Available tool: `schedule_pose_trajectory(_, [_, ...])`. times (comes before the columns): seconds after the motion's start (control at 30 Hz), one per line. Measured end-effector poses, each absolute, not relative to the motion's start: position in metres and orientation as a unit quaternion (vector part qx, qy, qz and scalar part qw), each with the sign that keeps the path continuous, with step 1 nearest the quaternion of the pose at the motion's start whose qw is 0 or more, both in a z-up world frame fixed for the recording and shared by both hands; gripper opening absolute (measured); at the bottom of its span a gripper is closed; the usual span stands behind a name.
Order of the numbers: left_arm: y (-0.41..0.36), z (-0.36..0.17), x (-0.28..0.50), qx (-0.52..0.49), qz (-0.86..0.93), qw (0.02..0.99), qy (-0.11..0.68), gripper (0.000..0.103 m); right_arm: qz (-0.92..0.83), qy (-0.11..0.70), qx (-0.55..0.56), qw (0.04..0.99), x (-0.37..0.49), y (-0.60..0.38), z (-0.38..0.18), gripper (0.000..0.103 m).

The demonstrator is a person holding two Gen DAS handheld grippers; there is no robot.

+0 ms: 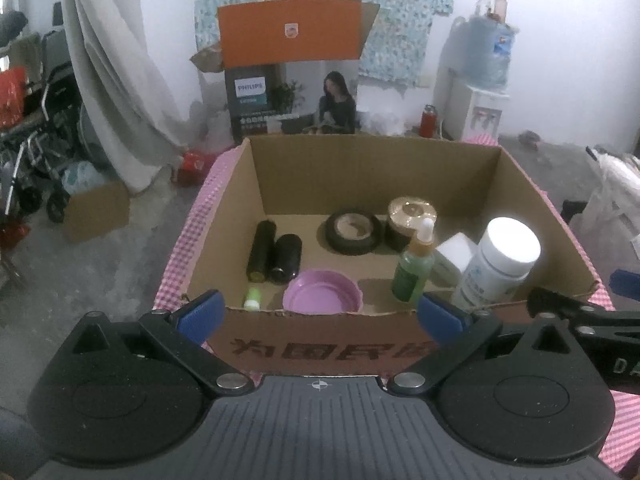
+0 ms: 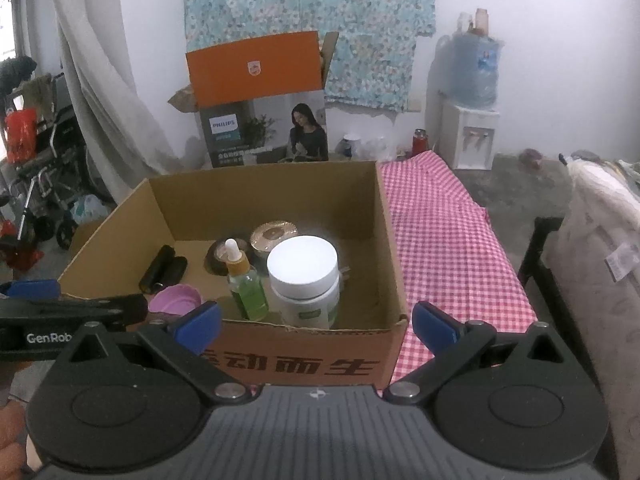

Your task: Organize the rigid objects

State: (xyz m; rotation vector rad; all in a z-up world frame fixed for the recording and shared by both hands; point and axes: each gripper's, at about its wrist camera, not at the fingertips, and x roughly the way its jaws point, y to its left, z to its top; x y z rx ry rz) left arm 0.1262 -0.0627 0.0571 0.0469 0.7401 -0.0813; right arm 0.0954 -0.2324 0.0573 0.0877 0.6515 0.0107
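An open cardboard box [image 1: 320, 344] [image 2: 304, 360] stands on a pink checked cloth. Inside are two black cylinders [image 1: 272, 256], a black tape roll [image 1: 352, 232], a gold-lidded jar [image 1: 410, 220], a purple dish [image 1: 322, 292], a small green tube [image 1: 253, 298], a green dropper bottle [image 1: 414, 268] [image 2: 246, 284], a white block [image 1: 456, 256] and a white-capped bottle [image 1: 496, 264] [image 2: 304, 280]. My left gripper [image 1: 320, 316] is open and empty at the box's near wall. My right gripper [image 2: 316, 322] is open and empty at the near right corner.
The pink checked cloth [image 2: 448, 248] stretches right of the box. A Philips carton [image 1: 292, 84] stands behind on the floor. A water dispenser [image 2: 472, 116] is at the back right, wheelchairs [image 1: 36, 152] at left, a small cardboard box [image 1: 96, 208] on the floor.
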Motion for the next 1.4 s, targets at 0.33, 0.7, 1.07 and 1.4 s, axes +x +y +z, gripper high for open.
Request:
schedule_pose_trajectory(0.33, [-0.0601, 0.0557, 0.1275, 0.015, -0.041, 0.928, 0.369, 0.103, -0.003, 0.33, 0.049, 0.943, 0.1034, -0.2309, 0.0546, 0.103])
schedule_pose_trajectory(0.7, [-0.0601, 0.0529, 0.128, 0.02, -0.04, 0.927, 0.371, 0.103, -0.003, 0.336, 0.055, 0.94, 0.1045, -0.2327, 0.0515, 0.103])
schedule_pose_trajectory(1.07, [-0.0624, 0.0544, 0.1274, 0.025, -0.04, 0.929, 0.368, 0.103, -0.004, 0.337, 0.054, 0.94, 0.1051, -0.233, 0.0509, 0.103])
schedule_pose_trajectory(1.4, [-0.0641, 0.0564, 0.1262, 0.027, -0.04, 0.93, 0.366, 0.103, -0.004, 0.336, 0.055, 0.94, 0.1041, -0.2338, 0.0514, 0.103])
